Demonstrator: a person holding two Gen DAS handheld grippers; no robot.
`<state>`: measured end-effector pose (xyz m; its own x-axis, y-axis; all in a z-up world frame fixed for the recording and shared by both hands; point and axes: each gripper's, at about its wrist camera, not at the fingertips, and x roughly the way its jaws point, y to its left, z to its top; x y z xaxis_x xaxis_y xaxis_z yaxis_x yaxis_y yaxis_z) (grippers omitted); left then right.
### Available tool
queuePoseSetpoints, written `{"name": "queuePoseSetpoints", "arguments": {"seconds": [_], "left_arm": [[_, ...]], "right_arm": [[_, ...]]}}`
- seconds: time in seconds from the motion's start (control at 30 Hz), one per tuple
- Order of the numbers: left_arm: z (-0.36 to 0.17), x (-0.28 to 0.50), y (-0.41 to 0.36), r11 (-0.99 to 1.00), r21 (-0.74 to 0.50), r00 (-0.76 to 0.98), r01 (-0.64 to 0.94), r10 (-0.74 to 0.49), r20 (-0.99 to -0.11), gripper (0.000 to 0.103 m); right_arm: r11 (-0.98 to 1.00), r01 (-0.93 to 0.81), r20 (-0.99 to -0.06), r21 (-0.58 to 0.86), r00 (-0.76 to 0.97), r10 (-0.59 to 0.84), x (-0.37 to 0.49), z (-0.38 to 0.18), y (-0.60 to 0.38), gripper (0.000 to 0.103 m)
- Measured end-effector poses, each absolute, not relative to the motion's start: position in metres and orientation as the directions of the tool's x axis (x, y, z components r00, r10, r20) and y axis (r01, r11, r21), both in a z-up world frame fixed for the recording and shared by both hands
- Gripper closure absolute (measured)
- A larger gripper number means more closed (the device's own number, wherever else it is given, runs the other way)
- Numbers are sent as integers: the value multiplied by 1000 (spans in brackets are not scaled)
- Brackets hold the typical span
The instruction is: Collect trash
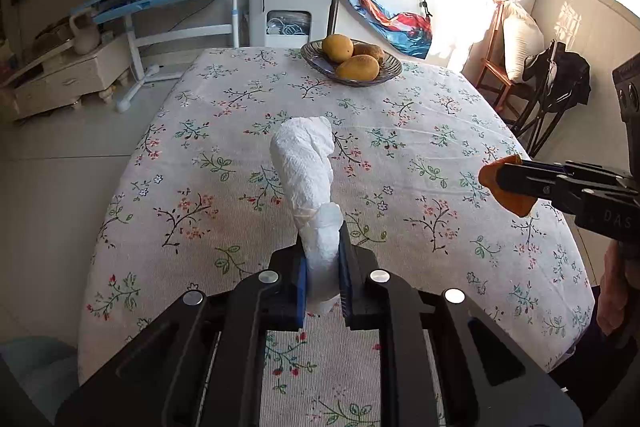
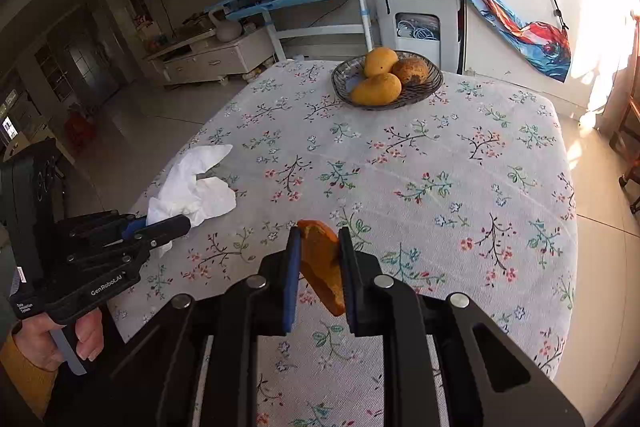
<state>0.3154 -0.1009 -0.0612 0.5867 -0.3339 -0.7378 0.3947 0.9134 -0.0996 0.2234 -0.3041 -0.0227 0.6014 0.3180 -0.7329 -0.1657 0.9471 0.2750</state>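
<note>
Our left gripper (image 1: pixel 322 267) is clamped on a crumpled white paper towel (image 1: pixel 308 171), which stands up out of the jaws, lifted above the near middle of the table (image 1: pixel 440 131). Our right gripper (image 2: pixel 318 267) is closed on a piece of orange peel (image 2: pixel 322 263), also held up off the floral cloth, to the right of the towel. Both pieces of trash are in hand, so we judge the pick-up step done and the carrying step in hand. On the far side sits a glass fruit bowl (image 2: pixel 434 83) with mangoes (image 2: pixel 376 89), which is not trash and should stay. No bin shows in either view, so next we need to find one, carry both loads there, and only then loosen the jaws over it.
</note>
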Motion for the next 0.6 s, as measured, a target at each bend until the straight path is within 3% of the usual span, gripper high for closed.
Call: {"name": "queuePoseSetpoints", "arguments": {"seconds": [0.17, 0.5, 0.57, 0.6], "left_arm": [[-62, 284, -102, 918, -82, 603, 389, -320, -730, 90], [-79, 267, -100, 920, -55, 578, 388, -289, -763, 90], [-82, 268, -94, 925, -64, 569, 374, -284, -772, 78], [-83, 269, -91, 927, -74, 565, 367, -286, -774, 66]], "right_arm": [[933, -113, -720, 342, 606, 338, 183, -31, -308, 84], [959, -66, -771, 277, 580, 263, 179, -52, -299, 84], [965, -60, -788, 255, 566, 244, 180, -60, -295, 84], [967, -57, -793, 247, 562, 235, 180, -63, -294, 83]]}}
